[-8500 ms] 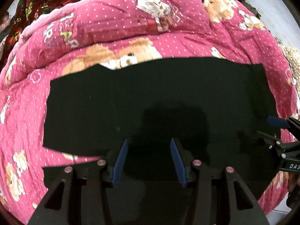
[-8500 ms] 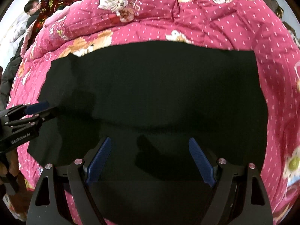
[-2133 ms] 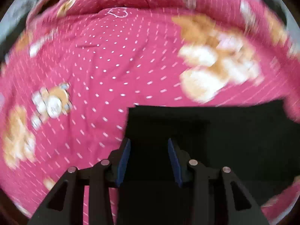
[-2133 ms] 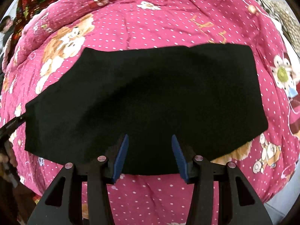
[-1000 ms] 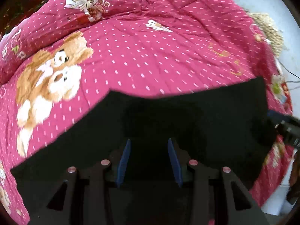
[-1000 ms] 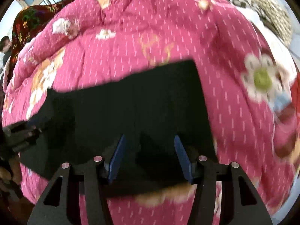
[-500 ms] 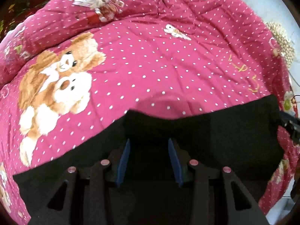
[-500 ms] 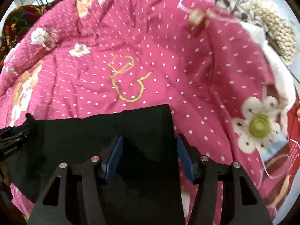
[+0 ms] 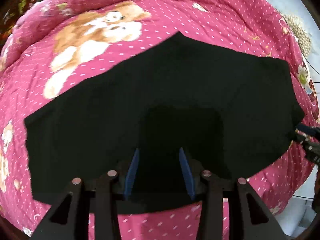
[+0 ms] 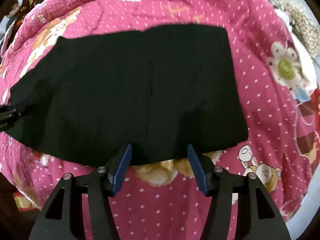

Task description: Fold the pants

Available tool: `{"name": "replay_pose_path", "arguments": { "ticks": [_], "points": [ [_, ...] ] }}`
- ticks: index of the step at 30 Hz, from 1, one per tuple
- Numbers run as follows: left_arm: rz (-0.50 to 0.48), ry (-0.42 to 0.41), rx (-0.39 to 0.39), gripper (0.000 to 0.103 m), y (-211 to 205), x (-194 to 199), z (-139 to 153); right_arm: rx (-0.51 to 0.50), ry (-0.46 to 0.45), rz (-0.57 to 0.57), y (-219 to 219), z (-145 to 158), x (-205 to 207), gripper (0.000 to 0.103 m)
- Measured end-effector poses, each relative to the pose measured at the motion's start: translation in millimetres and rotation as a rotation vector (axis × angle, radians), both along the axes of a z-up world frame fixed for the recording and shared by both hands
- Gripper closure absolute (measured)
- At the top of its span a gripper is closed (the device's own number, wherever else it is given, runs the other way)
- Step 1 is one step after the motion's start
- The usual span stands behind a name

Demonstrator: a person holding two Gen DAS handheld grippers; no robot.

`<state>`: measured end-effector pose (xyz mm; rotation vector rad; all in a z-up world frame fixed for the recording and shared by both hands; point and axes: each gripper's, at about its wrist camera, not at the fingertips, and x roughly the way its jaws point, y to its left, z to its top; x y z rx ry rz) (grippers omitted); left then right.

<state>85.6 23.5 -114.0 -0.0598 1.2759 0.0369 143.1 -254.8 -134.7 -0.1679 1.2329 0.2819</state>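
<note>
The black pants lie folded flat on a pink teddy-bear quilt. They also show in the right wrist view as a wide dark slab. My left gripper hovers over the near part of the pants with its blue pads apart and nothing between them. My right gripper sits at the near edge of the pants, pads apart, empty. Each gripper's tip shows at the edge of the other's view, the right one by the pants' right corner, the left one by their left end.
The quilt covers the whole bed and rises in a fold at the back. A beige knitted item lies at the far right edge, beside pale floor. A person sits far back left.
Both grippers have pulled back from the fabric, so more of the pants shows now. The pants lie flat and wider in view; the right gripper's pads stand a little further apart.
</note>
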Motion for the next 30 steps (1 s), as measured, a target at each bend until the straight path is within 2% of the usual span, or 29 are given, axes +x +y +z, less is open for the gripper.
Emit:
{"name": "replay_pose_path", "arguments": {
  "ticks": [4, 6, 8, 11, 16, 22, 30],
  "points": [
    [0.060, 0.027, 0.027, 0.058, 25, -19, -12, 0.016, -0.017, 0.041, 17, 10, -11, 0.046],
    [0.103, 0.067, 0.036, 0.058, 41, -27, -23, -0.003, 0.021, 0.077, 30, -3, -14, 0.046],
    [0.138, 0.073, 0.024, 0.058, 54, -36, -22, -0.050, 0.063, 0.065, 35, -18, -14, 0.046],
    [0.150, 0.037, 0.024, 0.058, 66, -52, -8, -0.026, 0.047, 0.016, 33, -2, -16, 0.046],
    [0.182, -0.015, 0.014, 0.058, 80, -71, 17, 0.001, -0.010, 0.062, 47, 26, -31, 0.046],
    [0.171, -0.056, 0.023, 0.058, 85, -78, 32, 0.065, 0.078, 0.057, 78, 19, -39, 0.046],
    [0.156, -0.077, 0.016, 0.058, 95, -57, 33, 0.077, 0.087, 0.078, 104, 24, -43, 0.046]
  ]
}}
